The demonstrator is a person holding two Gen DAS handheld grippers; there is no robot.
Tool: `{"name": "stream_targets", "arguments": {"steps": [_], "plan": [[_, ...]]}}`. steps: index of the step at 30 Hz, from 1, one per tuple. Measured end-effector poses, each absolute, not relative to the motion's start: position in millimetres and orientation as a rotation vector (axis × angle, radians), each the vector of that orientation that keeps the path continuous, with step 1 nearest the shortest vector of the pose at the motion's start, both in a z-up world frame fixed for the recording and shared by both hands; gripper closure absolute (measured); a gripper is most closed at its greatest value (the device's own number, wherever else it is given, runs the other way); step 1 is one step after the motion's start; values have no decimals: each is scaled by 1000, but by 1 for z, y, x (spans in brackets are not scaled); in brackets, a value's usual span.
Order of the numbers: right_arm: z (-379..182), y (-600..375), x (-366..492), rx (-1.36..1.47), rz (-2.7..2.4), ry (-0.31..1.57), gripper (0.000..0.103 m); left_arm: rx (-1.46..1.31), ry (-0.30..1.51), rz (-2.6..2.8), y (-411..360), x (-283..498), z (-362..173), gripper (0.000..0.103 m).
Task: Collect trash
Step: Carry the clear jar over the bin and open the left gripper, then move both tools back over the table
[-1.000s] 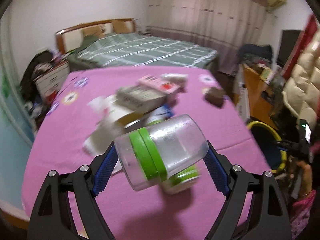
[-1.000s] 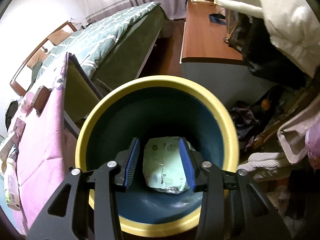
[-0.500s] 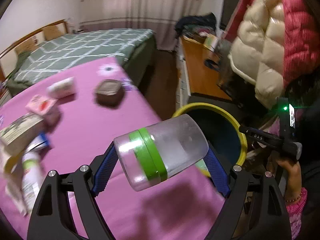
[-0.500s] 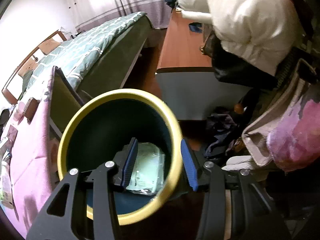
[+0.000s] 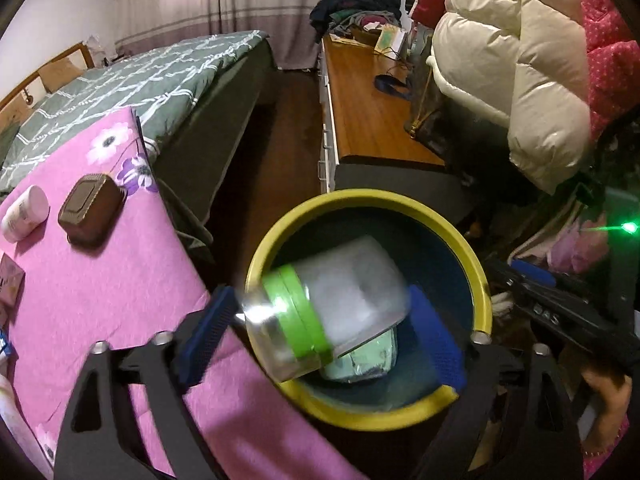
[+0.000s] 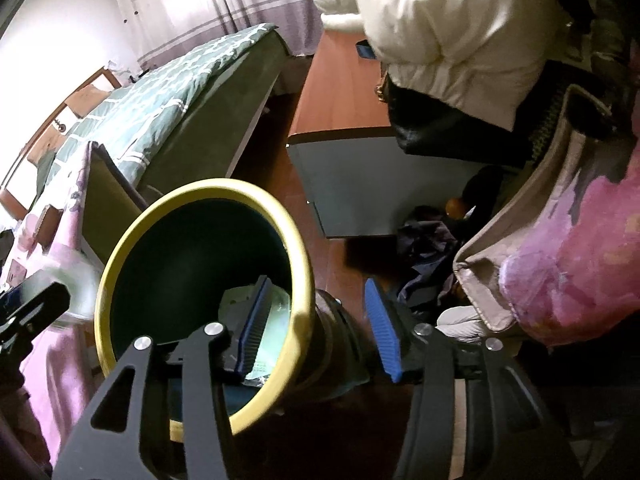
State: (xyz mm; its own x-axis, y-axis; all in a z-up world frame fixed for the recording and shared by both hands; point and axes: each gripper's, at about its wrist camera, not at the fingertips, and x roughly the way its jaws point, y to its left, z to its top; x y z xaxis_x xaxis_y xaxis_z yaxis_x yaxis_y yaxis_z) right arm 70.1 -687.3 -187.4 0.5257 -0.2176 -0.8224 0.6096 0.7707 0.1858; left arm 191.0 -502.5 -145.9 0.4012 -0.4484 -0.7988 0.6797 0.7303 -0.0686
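Left gripper [image 5: 320,330] spread wide above the yellow-rimmed bin [image 5: 362,202], lower centre of frame; blue pads clear of the clear jar with green band [image 5: 324,312], which is motion-blurred, tilted, over the bin mouth. A pale green packet [image 5: 368,360] lies on the bin floor. Right gripper [image 6: 316,330], lower centre, is spread, straddling the bin's rim without gripping. Pink tablecloth [image 5: 100,280] at left carries a brown box [image 5: 92,208].
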Motion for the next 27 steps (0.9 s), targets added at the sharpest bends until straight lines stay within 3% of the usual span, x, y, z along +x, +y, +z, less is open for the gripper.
{"name": "stream_targets", "arguments": {"steps": [8, 15, 27], "plan": [[-184, -672, 71, 479, -498, 886, 55, 189, 841, -712, -455, 187, -101, 7], [-179, -636, 86, 446, -434, 891, 52, 133, 737, -600, -348, 166, -55, 5], [-170, -543, 137, 350, -260, 912, 51, 21, 710, -271, -165, 154, -46, 5]]}}
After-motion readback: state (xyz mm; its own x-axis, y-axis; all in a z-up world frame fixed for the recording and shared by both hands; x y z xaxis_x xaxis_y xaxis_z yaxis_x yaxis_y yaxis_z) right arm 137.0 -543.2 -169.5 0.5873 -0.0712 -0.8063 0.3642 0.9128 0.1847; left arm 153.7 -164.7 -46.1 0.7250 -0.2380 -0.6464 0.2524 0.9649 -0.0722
